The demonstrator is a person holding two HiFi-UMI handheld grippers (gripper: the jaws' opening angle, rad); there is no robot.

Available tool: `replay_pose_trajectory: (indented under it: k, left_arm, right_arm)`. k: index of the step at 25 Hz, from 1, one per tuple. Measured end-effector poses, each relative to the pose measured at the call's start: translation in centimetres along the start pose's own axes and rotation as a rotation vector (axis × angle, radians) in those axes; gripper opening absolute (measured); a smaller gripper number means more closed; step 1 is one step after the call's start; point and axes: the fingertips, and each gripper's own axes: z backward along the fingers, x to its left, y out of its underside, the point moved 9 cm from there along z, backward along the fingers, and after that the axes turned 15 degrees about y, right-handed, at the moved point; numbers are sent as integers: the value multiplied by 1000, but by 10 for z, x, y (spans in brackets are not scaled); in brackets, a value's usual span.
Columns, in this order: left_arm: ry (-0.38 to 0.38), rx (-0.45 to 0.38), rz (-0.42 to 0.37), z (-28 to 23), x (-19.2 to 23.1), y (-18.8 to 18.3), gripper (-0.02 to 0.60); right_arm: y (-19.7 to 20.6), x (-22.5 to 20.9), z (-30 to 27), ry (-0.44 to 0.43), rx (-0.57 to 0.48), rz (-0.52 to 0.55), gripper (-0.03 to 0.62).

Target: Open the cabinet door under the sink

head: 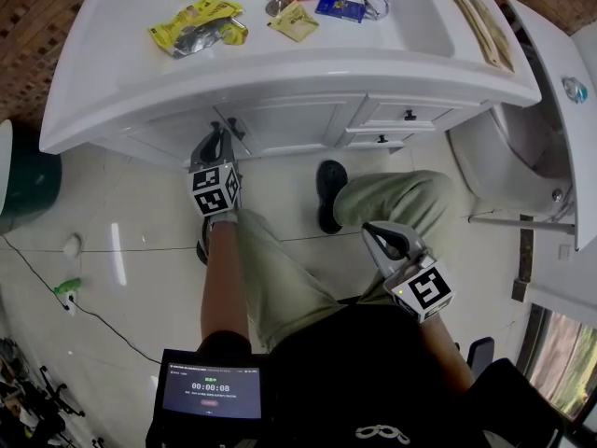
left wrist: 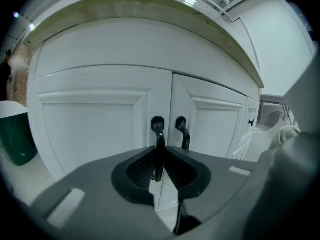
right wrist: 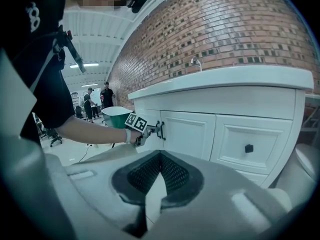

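Observation:
The white cabinet under the sink has two doors: a left door (left wrist: 90,129) and a right door (left wrist: 215,129), each with a black handle near the middle seam. My left gripper (left wrist: 159,153) is shut on the left door's handle (left wrist: 158,131), which runs down between the ribbed pads (left wrist: 142,166). The right door's handle (left wrist: 182,132) is free beside it. Both doors look closed. The head view shows the left gripper (head: 217,141) up against the cabinet front (head: 280,124). My right gripper (head: 375,238) hangs back over the person's knee, jaws together with nothing between them (right wrist: 159,156).
Snack packets (head: 198,26) and small items lie on the vanity top (head: 112,82). Drawers with black knobs (head: 409,115) sit right of the doors, and a toilet (head: 504,171) stands further right. A green bin (head: 23,180) stands left. The person's legs and a shoe (head: 329,194) are before the cabinet.

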Motion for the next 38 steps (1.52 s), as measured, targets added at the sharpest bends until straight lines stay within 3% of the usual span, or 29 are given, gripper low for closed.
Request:
replay_pose_trajectory:
  k: [8,25,38]
  left_arm:
    - [8,-49,46,17,-5,10,72]
    - [90,-63,-5,66,-14,35,69]
    - [53,-65,2,115,-19,58,67]
  right_arm:
    - [-22,18,-15,-28,-69,17,-9]
    - [-50,70,-53,-158,-117,66,-9]
    - [-49,108,-59,-238,-113,90,-9]
